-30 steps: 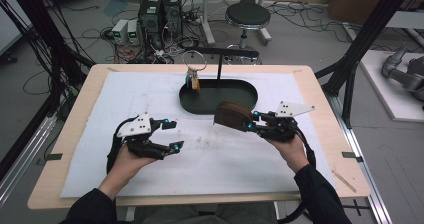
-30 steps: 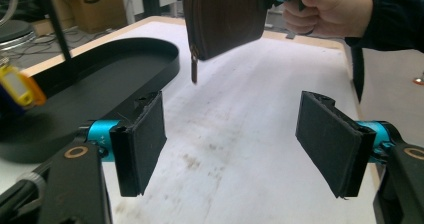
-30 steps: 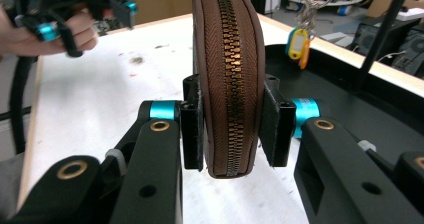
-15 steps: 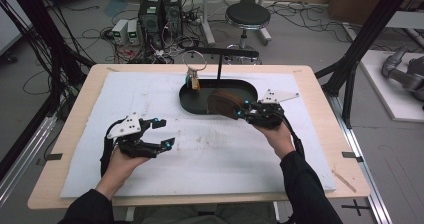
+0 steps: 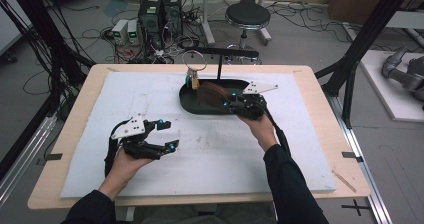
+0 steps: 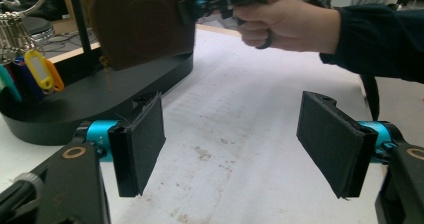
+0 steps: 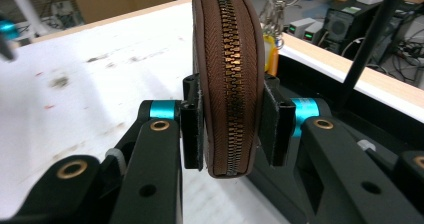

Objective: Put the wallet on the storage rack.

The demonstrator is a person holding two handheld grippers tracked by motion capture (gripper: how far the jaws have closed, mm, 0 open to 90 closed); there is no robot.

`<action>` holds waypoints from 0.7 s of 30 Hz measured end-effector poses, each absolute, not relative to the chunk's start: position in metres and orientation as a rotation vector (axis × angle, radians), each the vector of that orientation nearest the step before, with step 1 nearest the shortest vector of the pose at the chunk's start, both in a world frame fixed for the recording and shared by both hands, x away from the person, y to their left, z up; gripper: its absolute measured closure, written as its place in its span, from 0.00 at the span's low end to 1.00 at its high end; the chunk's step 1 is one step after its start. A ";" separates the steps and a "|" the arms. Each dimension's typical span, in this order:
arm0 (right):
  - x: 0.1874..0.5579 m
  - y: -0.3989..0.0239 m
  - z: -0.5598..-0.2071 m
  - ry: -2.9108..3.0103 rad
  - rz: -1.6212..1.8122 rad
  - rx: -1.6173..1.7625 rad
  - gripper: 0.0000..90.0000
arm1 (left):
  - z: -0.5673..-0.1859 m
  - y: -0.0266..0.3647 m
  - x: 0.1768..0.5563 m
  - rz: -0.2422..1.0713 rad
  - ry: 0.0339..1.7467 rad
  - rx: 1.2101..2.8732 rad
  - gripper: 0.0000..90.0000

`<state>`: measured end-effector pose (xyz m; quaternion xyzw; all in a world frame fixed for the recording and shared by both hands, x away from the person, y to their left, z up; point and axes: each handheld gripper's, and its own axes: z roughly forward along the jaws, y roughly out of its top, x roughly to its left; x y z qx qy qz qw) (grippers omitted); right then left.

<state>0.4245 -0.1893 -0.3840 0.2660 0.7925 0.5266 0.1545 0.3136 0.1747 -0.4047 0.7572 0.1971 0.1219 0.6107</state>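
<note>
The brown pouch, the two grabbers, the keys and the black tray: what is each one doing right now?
brown pouch: zipped shut, clamped on edge over the tray.
right gripper: shut on the pouch.
left gripper: open, holding nothing.
keys: hanging from the tray's stand.
black tray: resting on the table.

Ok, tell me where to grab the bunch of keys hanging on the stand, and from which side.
Take the bunch of keys by the yellow tag, probably the flattest, widest part hanging below the big ring. Come in with the open left gripper from the table's left, since the right gripper holds the brown zip pouch close on the other side, over the black tray.
</note>
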 end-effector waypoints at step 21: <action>0.464 -0.184 -0.420 2.246 1.458 0.926 0.76 | -0.407 0.177 0.315 0.264 0.462 1.739 0.30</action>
